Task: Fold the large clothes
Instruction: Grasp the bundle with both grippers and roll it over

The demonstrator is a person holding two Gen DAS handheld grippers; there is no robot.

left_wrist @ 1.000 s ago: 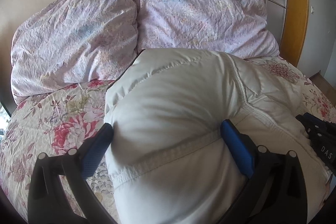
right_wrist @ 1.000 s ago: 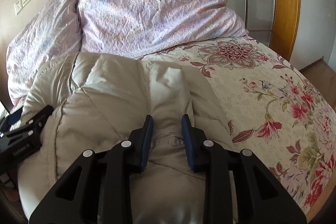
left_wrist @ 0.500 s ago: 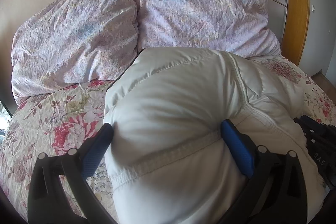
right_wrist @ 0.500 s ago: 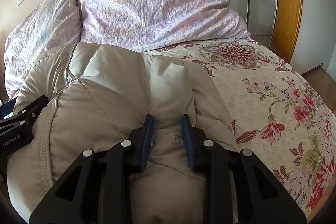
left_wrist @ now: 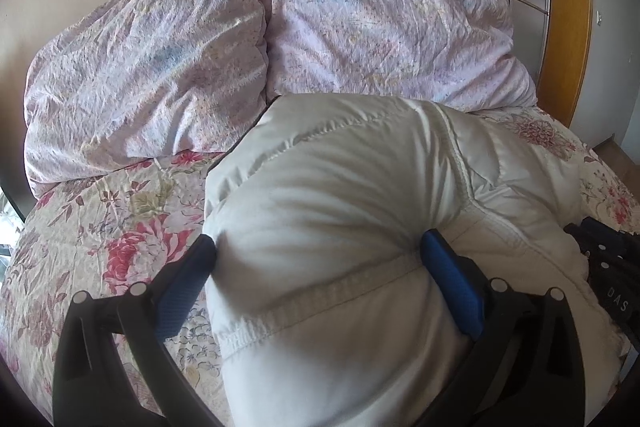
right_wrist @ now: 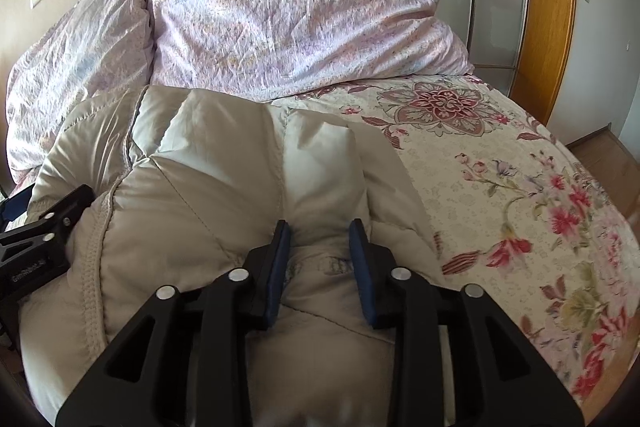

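Note:
A puffy off-white down jacket [left_wrist: 340,167] lies bunched on the bed, its quilted panels and ribbed hem seam showing. My left gripper [left_wrist: 316,239] straddles a wide bulge of it, both blue pads dug into the padding. In the right wrist view the same jacket [right_wrist: 200,207] fills the lower left. My right gripper [right_wrist: 320,223] has a narrow fold of it between the pads, which still touch the fabric while the jaws are opening. Each gripper shows at the edge of the other's view: the right gripper [left_wrist: 612,267] and the left gripper [right_wrist: 40,239].
The floral bedspread [right_wrist: 500,167] stretches to the right of the jacket and also to its left [left_wrist: 100,227]. Two lilac pillows [left_wrist: 140,67] [left_wrist: 380,27] lean on the wall behind. A wooden-framed sliding door [right_wrist: 548,7] stands at the far right.
Almost nothing differs. The fold between the right pads looks slightly looser and the gap a touch wider. The left gripper and the jacket bulge stay as they were.

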